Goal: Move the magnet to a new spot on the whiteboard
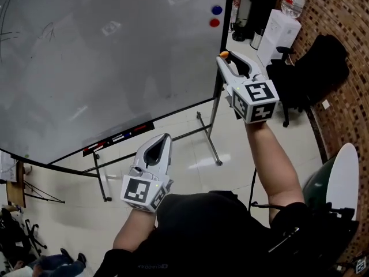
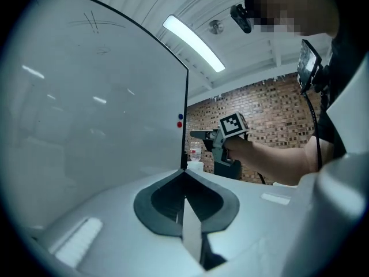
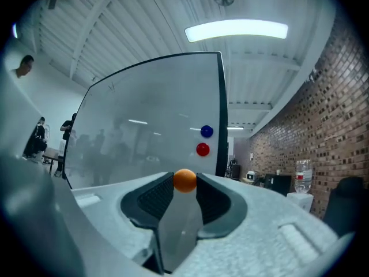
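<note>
Noting the orange magnet (image 3: 184, 180) pinched between the tips of the right gripper (image 1: 226, 59), clear of the whiteboard (image 1: 115, 56) beside its right edge, we judge pickup done and placement on a new spot outstanding; left gripper (image 2: 185, 178) closed on nothing.

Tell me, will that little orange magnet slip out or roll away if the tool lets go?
It looks round and smooth, so the orange magnet could probably slip; only the tips of the right tool pinch it. Dropped, it would likely roll. It seems small and light, and should cling to the whiteboard like the red magnet does.
</note>
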Tool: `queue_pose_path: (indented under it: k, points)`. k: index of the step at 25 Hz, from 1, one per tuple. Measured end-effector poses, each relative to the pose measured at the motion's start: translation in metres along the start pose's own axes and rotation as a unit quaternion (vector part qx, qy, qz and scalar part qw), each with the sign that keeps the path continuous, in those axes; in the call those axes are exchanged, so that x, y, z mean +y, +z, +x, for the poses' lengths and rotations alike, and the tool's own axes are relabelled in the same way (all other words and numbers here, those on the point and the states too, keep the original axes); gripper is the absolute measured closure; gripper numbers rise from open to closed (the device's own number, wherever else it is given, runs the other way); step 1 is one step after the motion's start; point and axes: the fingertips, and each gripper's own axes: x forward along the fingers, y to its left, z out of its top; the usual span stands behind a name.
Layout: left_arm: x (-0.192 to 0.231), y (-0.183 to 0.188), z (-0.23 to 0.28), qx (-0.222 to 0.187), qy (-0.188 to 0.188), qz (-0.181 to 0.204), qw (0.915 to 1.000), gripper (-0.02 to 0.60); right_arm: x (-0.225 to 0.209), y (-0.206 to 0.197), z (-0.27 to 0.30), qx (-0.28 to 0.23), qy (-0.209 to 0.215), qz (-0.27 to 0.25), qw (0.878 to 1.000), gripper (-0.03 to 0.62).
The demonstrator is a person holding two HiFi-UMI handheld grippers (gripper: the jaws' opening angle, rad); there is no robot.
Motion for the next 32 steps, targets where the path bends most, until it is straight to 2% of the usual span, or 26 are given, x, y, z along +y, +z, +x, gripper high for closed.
queue_pose_path:
  k: [6, 10, 20, 32]
  points:
    - [0.003, -0.010, 0.002, 0.016, 0.033, 0.001, 0.9993, 0.567, -0.019, 0.013, 0.054, -0.002, -0.009, -0.018, 1.000, 0.484]
    - [0.007, -0.004, -0.004, 0.012, 0.044, 0.008, 0.9989, 0.567, -0.019, 0.013, 0.070, 0.011, -0.015, -0.027, 0.999, 0.484]
    - [0.019, -0.005, -0.021, 0.013, 0.057, 0.009, 0.9982, 0.568, -0.029, 0.007, 0.084, 0.025, -0.050, -0.047, 0.997, 0.482]
    - [0.027, -0.006, -0.026, 0.011, 0.069, 0.004, 0.9975, 0.567, -0.027, 0.003, 0.089, 0.029, -0.049, -0.065, 0.996, 0.478]
